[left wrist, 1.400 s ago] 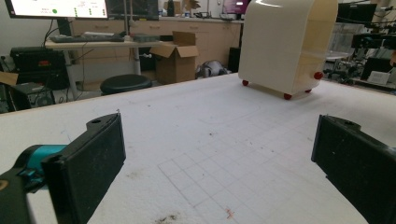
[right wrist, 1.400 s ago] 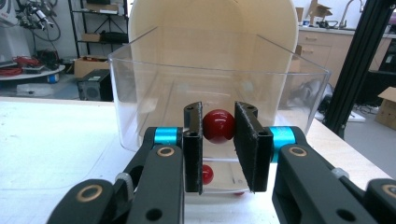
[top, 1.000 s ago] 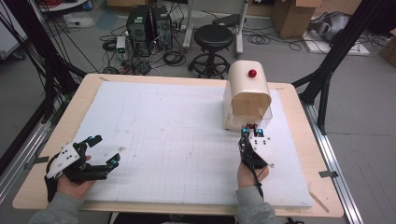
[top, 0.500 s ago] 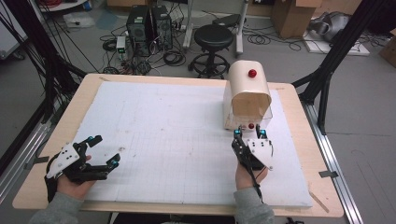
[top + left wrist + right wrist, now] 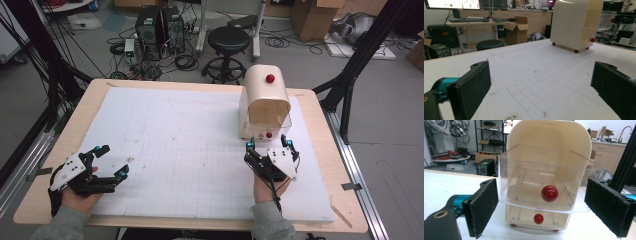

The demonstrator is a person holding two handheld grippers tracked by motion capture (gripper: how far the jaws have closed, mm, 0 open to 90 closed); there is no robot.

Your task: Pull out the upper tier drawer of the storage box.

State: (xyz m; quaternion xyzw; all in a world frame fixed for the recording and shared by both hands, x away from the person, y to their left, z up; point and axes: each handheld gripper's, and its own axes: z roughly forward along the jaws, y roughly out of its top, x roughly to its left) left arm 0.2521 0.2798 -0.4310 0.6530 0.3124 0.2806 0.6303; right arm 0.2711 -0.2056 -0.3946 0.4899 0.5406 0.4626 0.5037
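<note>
A cream drawer cabinet (image 5: pixel 264 95) stands at the back right of the white foam board (image 5: pixel 175 130), a red knob (image 5: pixel 270 78) on its top. Its clear upper drawer (image 5: pixel 536 180) is pulled partway out, with a red knob (image 5: pixel 549 193) on its front. Below it the lower drawer (image 5: pixel 524 218) sits pushed in, with a smaller red knob (image 5: pixel 538 218). My right gripper (image 5: pixel 269 145) is open just in front of the drawers, a jaw on either side of the upper knob and touching nothing. My left gripper (image 5: pixel 114 161) rests open and empty at the board's front left.
The board lies on a wooden table (image 5: pixel 95 100) whose edges frame it. Beyond the table are a black stool (image 5: pixel 228 40), computer towers (image 5: pixel 157 22), floor cables and black frame legs (image 5: pixel 350 75). From the left gripper view the cabinet (image 5: pixel 574 22) is far off across bare board.
My right gripper has drawn back a little from the cabinet towards the person, and its jaws stand wider apart. The left gripper has not moved.
</note>
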